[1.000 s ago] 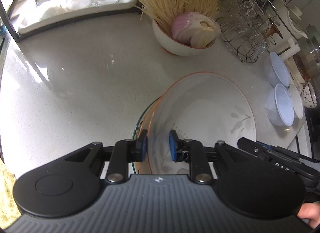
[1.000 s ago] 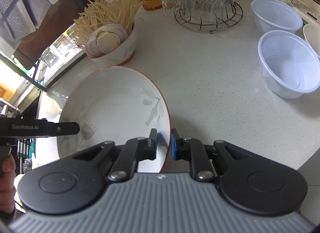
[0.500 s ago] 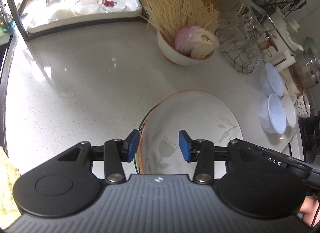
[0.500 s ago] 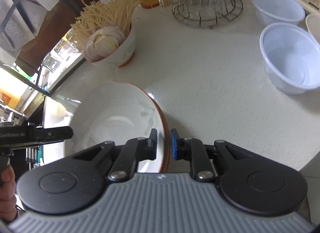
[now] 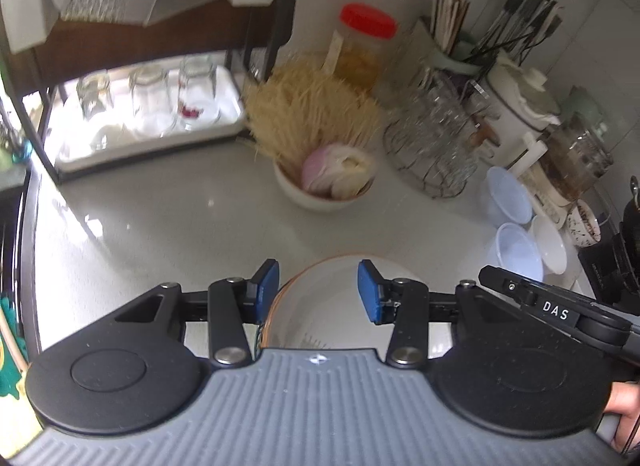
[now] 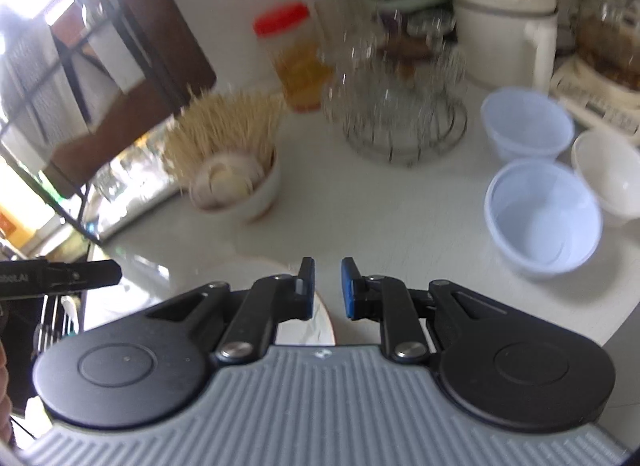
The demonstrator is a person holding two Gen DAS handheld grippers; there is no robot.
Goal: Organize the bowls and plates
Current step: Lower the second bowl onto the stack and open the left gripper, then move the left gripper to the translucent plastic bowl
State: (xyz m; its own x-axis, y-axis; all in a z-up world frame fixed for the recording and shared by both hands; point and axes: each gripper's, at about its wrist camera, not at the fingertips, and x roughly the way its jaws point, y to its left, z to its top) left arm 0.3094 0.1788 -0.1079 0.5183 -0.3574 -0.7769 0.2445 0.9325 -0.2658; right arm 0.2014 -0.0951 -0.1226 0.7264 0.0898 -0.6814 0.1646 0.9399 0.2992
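The left gripper is spread wide, its blue pads apart and holding nothing. Just below and between them lies the bowl, white with an orange rim, resting on the counter; a thin dark edge under its left side may be another dish beneath it, though that is hard to tell. The right gripper has its fingers parted by a narrow gap and pinches nothing; the bowl's rim sits just under its left finger, mostly hidden by the gripper body.

Farther out on the counter stands a noodle bowl heaped with dry noodles and sliced onion. To its right is a wire rack of glasses, and behind it a red-lidded jar. Near the right edge two plastic bowls sit close together, with a white bowl just beside the nearer one. At the far left a tray holds upturned glasses.
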